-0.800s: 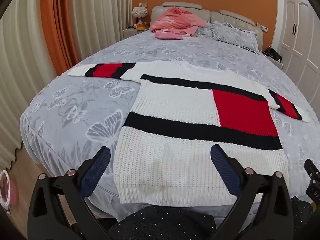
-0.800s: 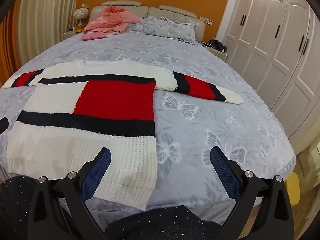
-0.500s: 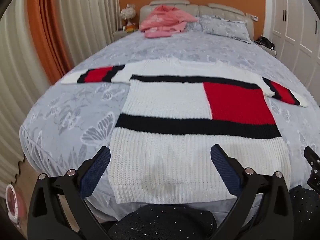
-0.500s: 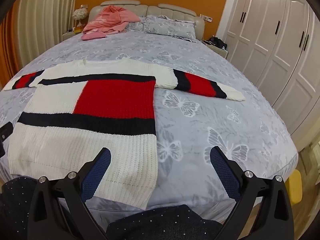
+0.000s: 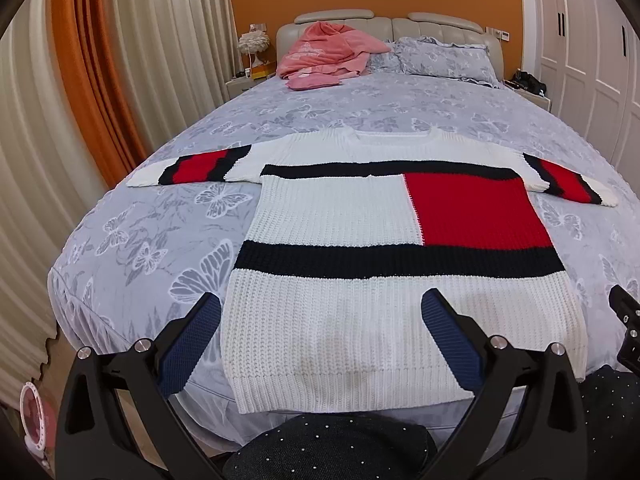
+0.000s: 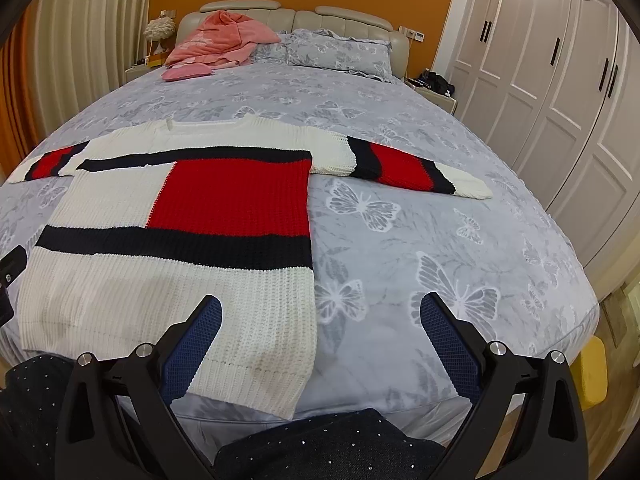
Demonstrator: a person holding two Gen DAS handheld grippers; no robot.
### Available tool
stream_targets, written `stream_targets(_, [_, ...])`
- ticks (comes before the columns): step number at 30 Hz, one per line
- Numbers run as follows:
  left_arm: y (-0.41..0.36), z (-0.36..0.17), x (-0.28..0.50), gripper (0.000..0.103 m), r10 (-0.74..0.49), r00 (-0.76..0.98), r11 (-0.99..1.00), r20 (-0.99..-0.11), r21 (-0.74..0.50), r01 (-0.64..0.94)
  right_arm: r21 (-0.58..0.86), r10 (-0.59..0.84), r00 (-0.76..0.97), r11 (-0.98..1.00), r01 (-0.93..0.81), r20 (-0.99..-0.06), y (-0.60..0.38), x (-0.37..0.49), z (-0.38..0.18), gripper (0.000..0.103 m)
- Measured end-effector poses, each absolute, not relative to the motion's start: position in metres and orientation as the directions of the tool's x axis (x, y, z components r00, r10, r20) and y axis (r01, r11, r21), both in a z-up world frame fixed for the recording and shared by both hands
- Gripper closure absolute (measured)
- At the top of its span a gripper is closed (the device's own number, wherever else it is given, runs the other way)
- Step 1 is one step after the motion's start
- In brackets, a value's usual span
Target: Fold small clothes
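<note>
A white knitted sweater with navy bands and a red block lies flat on the bed, both sleeves spread out sideways, hem toward me. It also shows in the right wrist view. My left gripper is open and empty, held above the hem. My right gripper is open and empty, held above the sweater's right hem corner and the bedspread beside it. The right sleeve and left sleeve lie flat on the bedspread.
The bed has a grey butterfly bedspread. Pink clothes and pillows lie at the headboard. Curtains hang left, white wardrobes stand right. Dark spotted fabric is at the bed's near edge.
Both grippers have risen a little and the left one has turned right, so the sweater sits more squarely in view. The sweater has not moved. Both stay open.
</note>
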State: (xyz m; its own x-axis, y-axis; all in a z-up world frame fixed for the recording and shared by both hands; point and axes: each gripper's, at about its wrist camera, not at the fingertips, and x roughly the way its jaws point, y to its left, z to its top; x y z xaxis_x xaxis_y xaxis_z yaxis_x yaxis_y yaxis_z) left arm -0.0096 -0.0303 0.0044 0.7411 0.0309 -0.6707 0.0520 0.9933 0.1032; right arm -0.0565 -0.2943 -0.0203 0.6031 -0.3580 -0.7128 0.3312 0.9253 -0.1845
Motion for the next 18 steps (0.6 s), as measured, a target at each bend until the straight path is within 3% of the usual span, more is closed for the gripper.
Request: stream_targets(18, [-0.0283,0.0037,-0.0082,0.005,0.030,0.737,0.994,-0.675,0.095,0.047,-0.180,-0.355,0.606,0.926,0.331,-0.712,-0.2956,-0.0565,-0.0196,0.005])
